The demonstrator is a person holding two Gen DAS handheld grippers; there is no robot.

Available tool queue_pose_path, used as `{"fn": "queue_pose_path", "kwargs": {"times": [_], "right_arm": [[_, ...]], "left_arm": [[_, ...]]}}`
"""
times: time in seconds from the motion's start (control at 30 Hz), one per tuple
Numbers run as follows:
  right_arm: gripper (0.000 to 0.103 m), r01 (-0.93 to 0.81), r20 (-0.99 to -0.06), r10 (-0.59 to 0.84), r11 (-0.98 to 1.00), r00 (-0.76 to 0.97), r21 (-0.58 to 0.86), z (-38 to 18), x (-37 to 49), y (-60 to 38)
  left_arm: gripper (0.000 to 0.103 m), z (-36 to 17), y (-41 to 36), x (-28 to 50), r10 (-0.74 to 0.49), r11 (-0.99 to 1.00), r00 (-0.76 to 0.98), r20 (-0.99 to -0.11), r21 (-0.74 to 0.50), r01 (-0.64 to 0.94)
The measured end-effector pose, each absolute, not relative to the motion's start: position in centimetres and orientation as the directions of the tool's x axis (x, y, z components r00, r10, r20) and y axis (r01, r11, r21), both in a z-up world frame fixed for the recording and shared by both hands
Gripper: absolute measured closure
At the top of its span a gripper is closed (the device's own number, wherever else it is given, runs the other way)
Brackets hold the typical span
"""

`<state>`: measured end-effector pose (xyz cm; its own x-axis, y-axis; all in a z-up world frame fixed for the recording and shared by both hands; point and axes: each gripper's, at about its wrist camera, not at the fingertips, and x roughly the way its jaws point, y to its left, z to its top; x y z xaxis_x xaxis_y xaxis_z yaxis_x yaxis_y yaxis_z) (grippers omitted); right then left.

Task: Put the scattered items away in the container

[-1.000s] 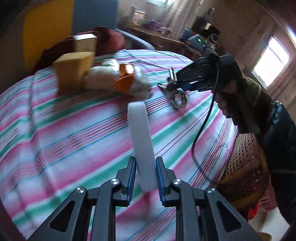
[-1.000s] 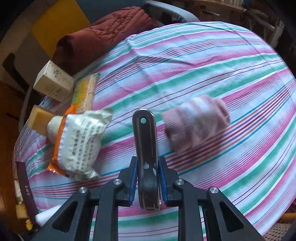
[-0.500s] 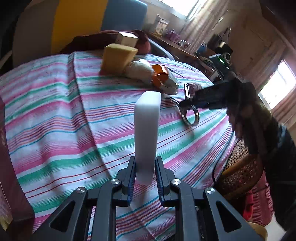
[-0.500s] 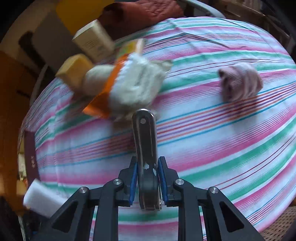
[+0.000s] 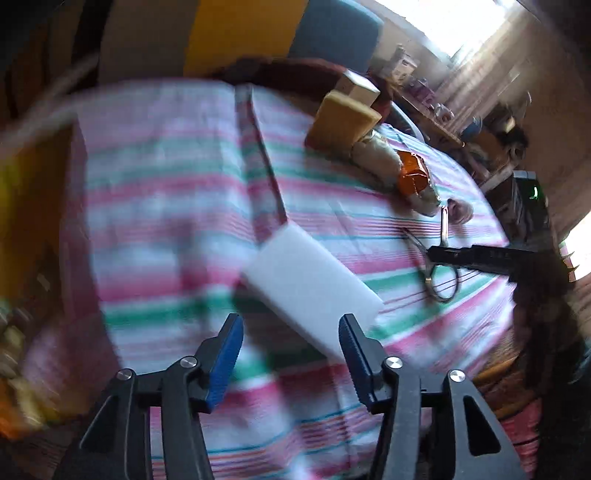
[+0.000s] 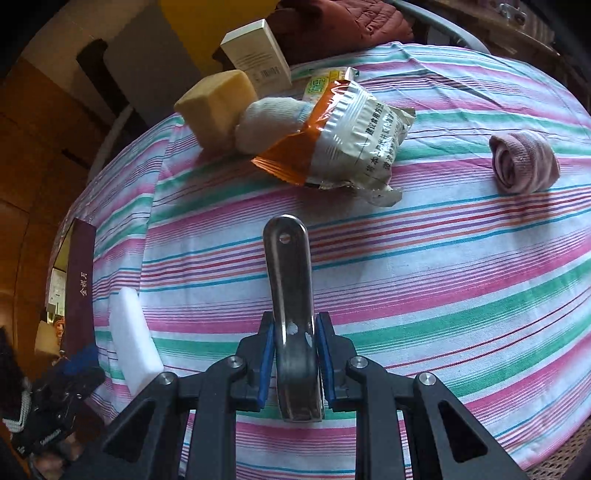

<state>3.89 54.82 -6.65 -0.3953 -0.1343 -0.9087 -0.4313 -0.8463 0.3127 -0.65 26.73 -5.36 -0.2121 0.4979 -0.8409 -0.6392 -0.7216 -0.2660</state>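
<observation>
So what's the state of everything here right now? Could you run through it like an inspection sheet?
Surface: striped pink, green and white tablecloth.
Job's things: white foam block, loose ahead of the open left gripper; metal scissors; yellow sponge; orange-and-silver snack packet; rolled pink sock; white sock; cardboard box.
Clutter: maroon box at the table edge.
Grippers: right gripper clamps the scissors.
Cables: nothing seen.
Surroundings: red quilt.
</observation>
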Motion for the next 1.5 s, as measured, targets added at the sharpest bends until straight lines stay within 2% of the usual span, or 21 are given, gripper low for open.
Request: {"fn": "queue_pose_path", "kwargs": {"times": [0.07, 0.1, 0.17, 0.23, 0.33, 0.37, 0.47, 0.8, 0.83, 0.87, 0.9, 1.03, 1.27, 1.5], "right_arm": [[0.081, -0.423, -0.909, -0.133, -0.852, -0.394, 0.308, -6.5, 4.0, 54.8], [0.081, -0.419, -0.91, -0.133, -0.855, -0.394, 0.306, -6.4, 4.0, 54.8], [0.081, -0.415, -0.909, -0.135, -0.857, -0.394, 0.307, -6.3, 4.0, 54.8], [0.081, -0.41, -0.908, -0.135, -0.859, -0.396, 0.307, -6.2, 3.9, 54.8], [0.08, -0.4, -0.904, -0.137, -0.863, -0.405, 0.31, -6.1, 3.9, 54.7], [0.079, -0.395, -0.901, -0.137, -0.864, -0.41, 0.312, -5.9, 3.9, 54.7], [0.078, -0.382, -0.9, -0.129, -0.873, -0.417, 0.302, -5.7, 3.9, 54.7], [0.078, -0.348, -0.916, -0.093, -0.906, -0.39, 0.24, -6.0, 3.6, 54.6], [0.08, -0.34, -0.921, -0.085, -0.913, -0.38, 0.224, -6.2, 3.5, 54.3], [0.081, -0.333, -0.926, -0.076, -0.919, -0.371, 0.209, -6.3, 3.4, 54.2], [0.081, -0.327, -0.927, -0.071, -0.923, -0.368, 0.2, -6.4, 3.3, 54.0], [0.081, -0.317, -0.927, -0.065, -0.929, -0.369, 0.192, -6.5, 3.4, 53.8], [0.081, -0.314, -0.864, -0.195, -0.876, -0.463, 0.366, -5.6, 4.9, 53.6], [0.081, -0.282, -0.826, -0.27, -0.849, -0.495, 0.446, -5.9, 5.7, 50.4]], "left_arm": [[0.044, -5.0, 27.5, 0.0, 0.496, -0.668, -0.182, -0.849, -0.239, -0.705], [0.044, -5.3, 27.6, -0.2, 0.5, -0.66, -0.107, -0.859, -0.298, -0.69], [0.042, -6.8, 27.3, -1.7, 0.544, -0.681, 0.084, -0.835, -0.498, -0.537], [0.037, -7.7, 27.0, -3.0, 0.579, -0.707, 0.155, -0.801, -0.588, -0.393], [0.03, -7.6, 27.4, -4.5, 0.587, -0.749, 0.14, -0.797, -0.601, -0.279], [0.021, -7.6, 27.7, -4.9, 0.589, -0.758, 0.143, -0.796, -0.604, -0.246], [0.019, -8.1, 29.0, -5.6, 0.53, -0.807, 0.154, -0.834, -0.552, -0.211], [0.017, -10.1, 33.0, -5.6, 0.38, -0.873, 0.135, -0.915, -0.402, -0.275], [0.021, -10.4, 32.9, -5.5, 0.377, -0.873, 0.135, -0.916, -0.4, -0.277], [0.032, -10.6, 32.7, -5.5, 0.388, -0.87, 0.135, -0.912, -0.41, -0.273], [0.03, -10.7, 32.4, -5.4, 0.399, -0.866, 0.129, -0.908, -0.419, -0.274], [0.033, -9.7, 31.6, -4.4, 0.45, -0.816, 0.084, -0.889, -0.447, -0.366], [0.034, -5.6, 31.5, -1.9, 0.509, -0.721, -0.053, -0.859, -0.392, -0.572], [0.034, -2.9, 26.8, -1.1, 0.548, -0.696, -0.143, -0.824, -0.355, -0.624]]}}
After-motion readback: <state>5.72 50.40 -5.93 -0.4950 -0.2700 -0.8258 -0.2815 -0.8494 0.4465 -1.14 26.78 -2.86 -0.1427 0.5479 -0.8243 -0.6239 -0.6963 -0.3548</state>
